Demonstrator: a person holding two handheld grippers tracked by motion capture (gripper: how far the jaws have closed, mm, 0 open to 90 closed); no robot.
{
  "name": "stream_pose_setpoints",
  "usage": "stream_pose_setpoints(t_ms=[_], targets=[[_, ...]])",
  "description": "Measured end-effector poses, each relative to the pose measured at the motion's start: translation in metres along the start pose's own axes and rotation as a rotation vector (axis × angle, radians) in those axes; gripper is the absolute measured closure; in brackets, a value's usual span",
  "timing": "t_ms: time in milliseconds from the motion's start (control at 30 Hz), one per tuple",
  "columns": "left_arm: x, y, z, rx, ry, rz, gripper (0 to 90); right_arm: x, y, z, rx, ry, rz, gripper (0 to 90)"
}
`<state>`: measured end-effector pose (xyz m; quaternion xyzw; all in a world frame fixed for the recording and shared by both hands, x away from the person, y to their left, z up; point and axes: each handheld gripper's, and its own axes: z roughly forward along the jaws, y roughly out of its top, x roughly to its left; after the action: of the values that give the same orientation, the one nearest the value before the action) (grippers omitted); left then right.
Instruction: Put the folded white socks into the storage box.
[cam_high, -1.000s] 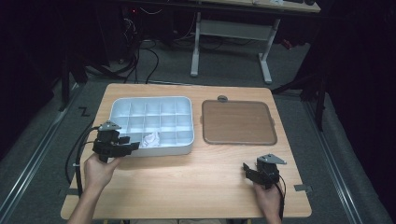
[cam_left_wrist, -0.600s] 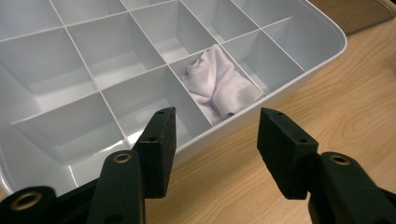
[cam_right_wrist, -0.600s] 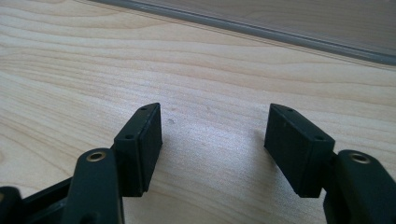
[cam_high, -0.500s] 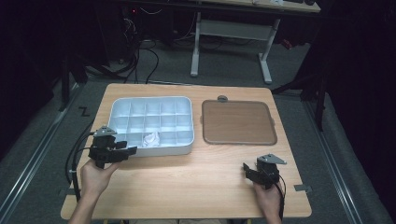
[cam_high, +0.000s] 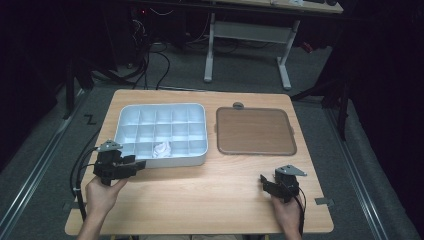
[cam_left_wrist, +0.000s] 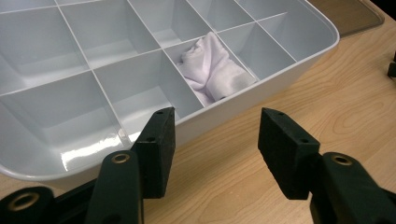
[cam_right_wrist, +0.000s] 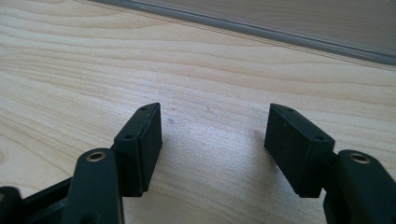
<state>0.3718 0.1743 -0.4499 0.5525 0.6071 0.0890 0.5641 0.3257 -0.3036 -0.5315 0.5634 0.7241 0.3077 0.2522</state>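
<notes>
i had the left gripper (cam_high: 134, 165) just off the near left corner of the white compartment tray (cam_high: 131, 111), its jaws spread apart with nothing between them, one jaw almost against the tray's near wall. the white cloth (cam_high: 161, 149) sat bunched in a compartment of the tray's near row, about the middle of that row, right of my left gripper. between the tray's near wall and the table's (cam_high: 200, 200) near edge lay a broad band of bare wood, so i had open room to slide either hand sideways. the right gripper (cam_high: 264, 184) rested near the near right part of the table, jaws released and wide, gripping nothing, well apart from the tray and just near of the brown mat (cam_high: 255, 131). the left gripper view gave me what the high view could not: the folds of the cloth (cam_left_wrist: 210, 70), the glossy dividers and the rounded rim of the tray (cam_left_wrist: 299, 60), and a corner of the mat (cam_left_wrist: 350, 14) beyond it. the right gripper view showed pale wood grain close up and the mat's grey edge (cam_right_wrist: 261, 30) running across the far side. the table was light wood; round it the room was dark, with cables on the floor at the left and a white desk frame (cam_high: 247, 35) beyond.
</notes>
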Motion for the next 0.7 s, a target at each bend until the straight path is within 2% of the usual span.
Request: stream_pose_setpoints(t_ms=[700], targets=[[0.006,-0.013,-0.002,0.009,-0.009,-0.034,45.5,0.0,0.0,0.0,0.0,0.0,0.0,37.2]])
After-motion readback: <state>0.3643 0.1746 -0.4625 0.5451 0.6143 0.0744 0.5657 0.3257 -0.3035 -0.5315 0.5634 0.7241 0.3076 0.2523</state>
